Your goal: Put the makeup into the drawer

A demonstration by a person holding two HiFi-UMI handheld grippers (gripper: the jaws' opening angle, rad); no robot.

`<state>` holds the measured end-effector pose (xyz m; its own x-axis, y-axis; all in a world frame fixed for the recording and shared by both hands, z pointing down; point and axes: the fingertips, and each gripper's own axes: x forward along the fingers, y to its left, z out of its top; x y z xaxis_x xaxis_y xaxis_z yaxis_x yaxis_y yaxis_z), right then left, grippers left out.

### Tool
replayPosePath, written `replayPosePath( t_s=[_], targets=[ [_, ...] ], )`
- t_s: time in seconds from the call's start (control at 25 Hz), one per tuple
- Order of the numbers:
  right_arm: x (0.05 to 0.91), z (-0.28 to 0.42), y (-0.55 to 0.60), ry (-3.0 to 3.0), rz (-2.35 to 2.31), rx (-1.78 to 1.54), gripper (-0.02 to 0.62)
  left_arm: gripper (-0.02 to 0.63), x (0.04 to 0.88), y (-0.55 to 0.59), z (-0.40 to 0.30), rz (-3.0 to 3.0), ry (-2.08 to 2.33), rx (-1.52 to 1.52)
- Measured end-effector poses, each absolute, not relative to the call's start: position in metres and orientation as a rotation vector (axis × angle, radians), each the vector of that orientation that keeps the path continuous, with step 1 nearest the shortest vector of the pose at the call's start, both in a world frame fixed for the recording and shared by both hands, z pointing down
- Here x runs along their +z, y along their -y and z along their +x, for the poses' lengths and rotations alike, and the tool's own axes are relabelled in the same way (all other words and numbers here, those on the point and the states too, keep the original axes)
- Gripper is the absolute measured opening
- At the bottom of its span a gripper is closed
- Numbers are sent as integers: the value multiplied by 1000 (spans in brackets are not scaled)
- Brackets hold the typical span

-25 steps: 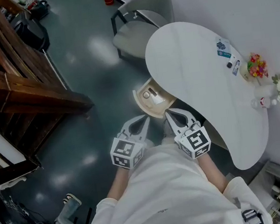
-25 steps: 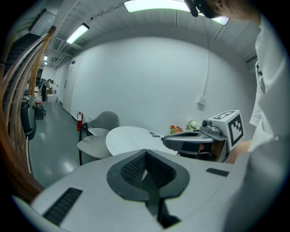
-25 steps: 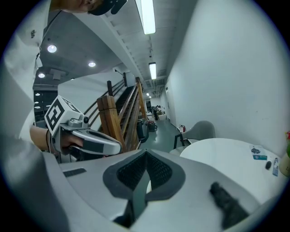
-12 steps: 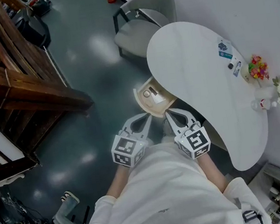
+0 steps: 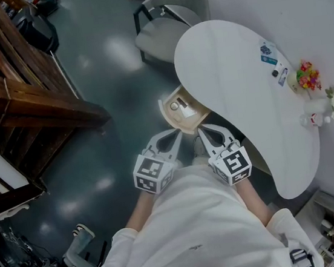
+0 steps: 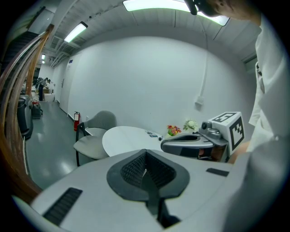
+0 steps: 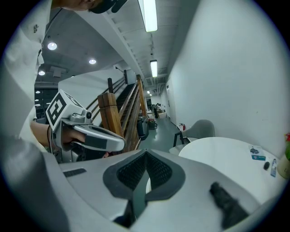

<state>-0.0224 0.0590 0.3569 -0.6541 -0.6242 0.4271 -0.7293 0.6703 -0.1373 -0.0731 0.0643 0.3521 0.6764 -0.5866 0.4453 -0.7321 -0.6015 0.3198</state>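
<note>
1. Left tool (image 5: 169, 138) and right tool (image 5: 206, 133) are shut tight and hold nothing.
2. The drawer (image 5: 168, 122), mid-frame just above them, sticks out lower left from under the white tabletop (image 5: 226, 73).
3. It is tan wood, with a small round thing (image 5: 174, 105) inside.
4. Tiny makeup bits (image 5: 266, 54) lie on the tabletop, at the right of the frame.

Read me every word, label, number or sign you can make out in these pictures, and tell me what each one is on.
No text can be read in any view.
Blue-and-white packets on the white table: there is print, but it is too small to read.
Cubes on the left gripper and the right gripper: only black-and-white square marker patterns, no letters or numbers.
</note>
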Motion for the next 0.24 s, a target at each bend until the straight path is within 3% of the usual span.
replayPosePath(
  t_s=[0.24],
  targets=[
    [360,-23,-59,2535,1076,418,12,8,355,-64,-74,2411,1013,415]
  ],
)
